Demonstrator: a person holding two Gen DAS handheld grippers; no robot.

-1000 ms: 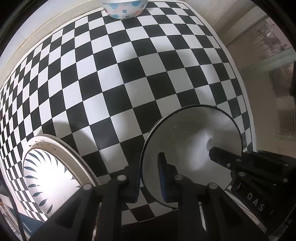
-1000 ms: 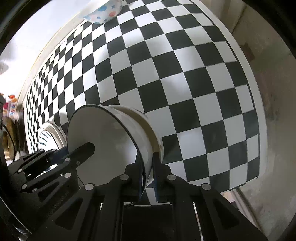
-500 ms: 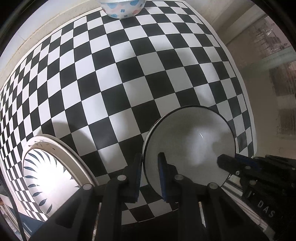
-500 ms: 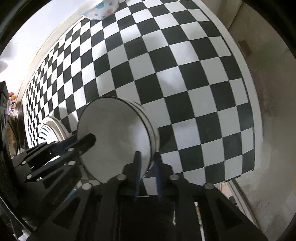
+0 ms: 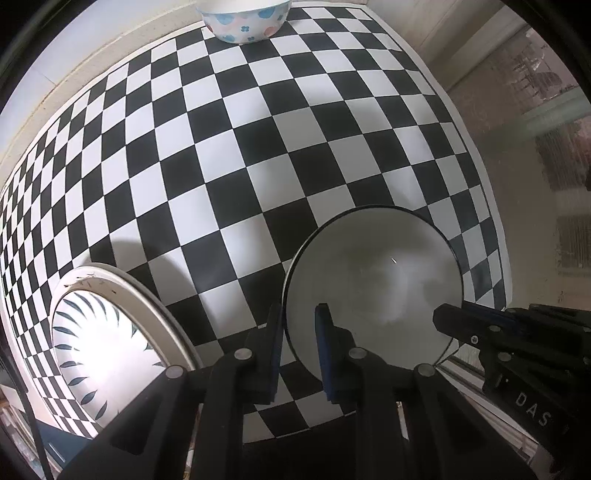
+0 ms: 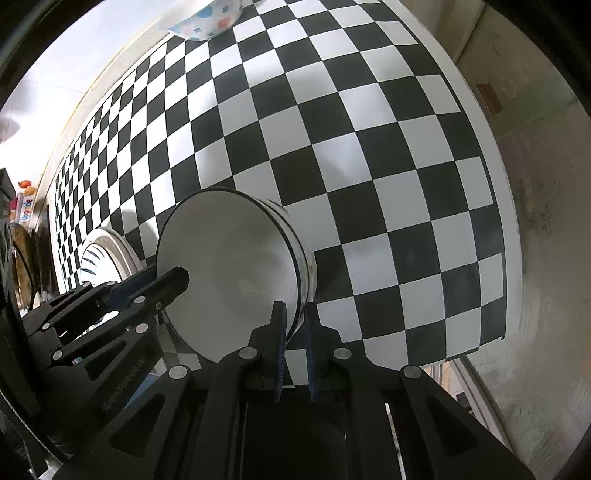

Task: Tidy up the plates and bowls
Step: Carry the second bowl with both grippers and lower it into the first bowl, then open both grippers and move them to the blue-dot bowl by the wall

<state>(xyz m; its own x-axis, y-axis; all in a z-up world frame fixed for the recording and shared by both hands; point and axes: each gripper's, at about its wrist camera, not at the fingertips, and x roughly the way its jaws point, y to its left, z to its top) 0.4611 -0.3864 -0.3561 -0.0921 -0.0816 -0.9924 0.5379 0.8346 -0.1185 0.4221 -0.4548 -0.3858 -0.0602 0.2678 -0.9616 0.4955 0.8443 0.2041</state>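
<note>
White bowl [image 5: 373, 291] between both grippers' fingers [image 6: 277, 332]

A black-and-white checkered mat [image 5: 236, 155] covers the table [image 6: 546, 221].

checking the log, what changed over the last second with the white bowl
The white bowl, gripped at opposite rim sides by the left tool and right tool, tipped from steeply tilted toward level, and the right tool slid back toward the rim. Both tools stayed shut on it. The leaf-pattern plate and spotted bowl kept their places on the checkered cloth.
</note>
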